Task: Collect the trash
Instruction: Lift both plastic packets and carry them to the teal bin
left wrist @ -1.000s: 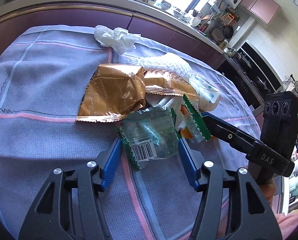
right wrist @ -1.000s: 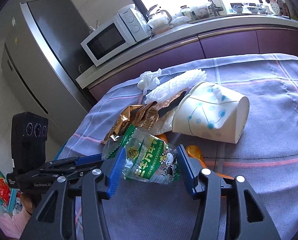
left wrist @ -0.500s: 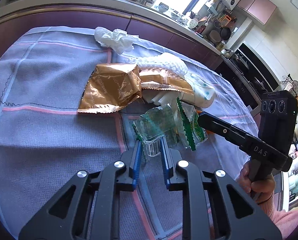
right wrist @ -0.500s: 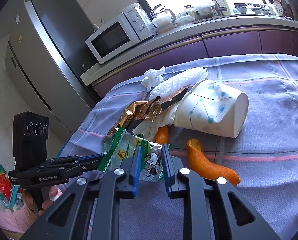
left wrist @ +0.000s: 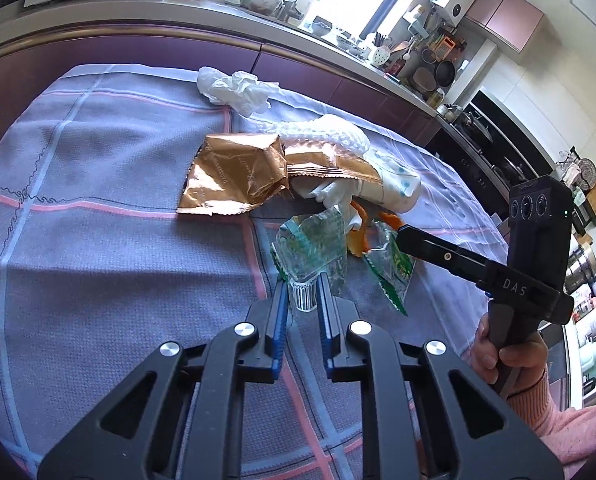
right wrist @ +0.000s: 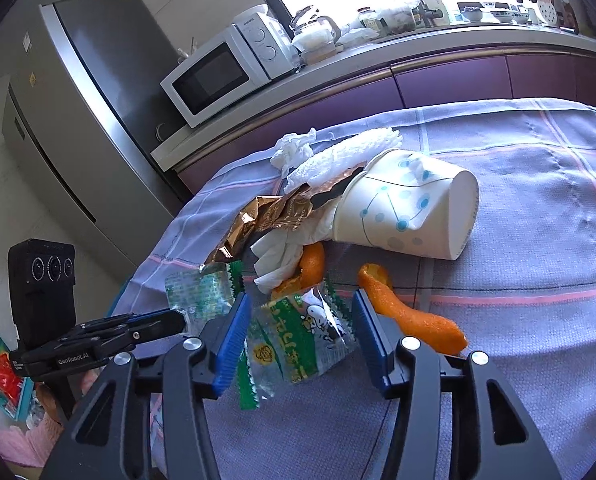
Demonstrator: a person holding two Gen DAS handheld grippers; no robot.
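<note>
- Table under a woven lilac cloth (left wrist: 98, 168), pink and pale-blue check lines, nubby weave.
- Trash pile mid-cloth: creased copper foil bag (left wrist: 238, 174); white foam net sleeve (left wrist: 326, 138), knobbly; crumpled white tissue (left wrist: 234, 88) at the far edge, apart from the pile.
- Paper cup (right wrist: 410, 212) on its side, white with blue dot-and-line print, dented wall; crumpled white paper sticks out of its mouth.
- Orange peel strips (right wrist: 406, 312), pebbled skin, curled, just beside the right finger of the right gripper.
- Clear green snack wrapper torn in two, zigzag green edges.
- Left gripper (left wrist: 303, 300): jaws closing, nearly together, pads pinching the barcode end of the wrapper piece (left wrist: 314, 248), which is lifted off the cloth ahead of the fingers.
- Right gripper (right wrist: 296, 324): jaws opening, about half wide; the printed wrapper half (right wrist: 298, 340) lies crumpled on the cloth between the blue pads, no pad pressing it.
- Hand (left wrist: 510, 356) in a pink sleeve holds the right gripper's handle.
</note>
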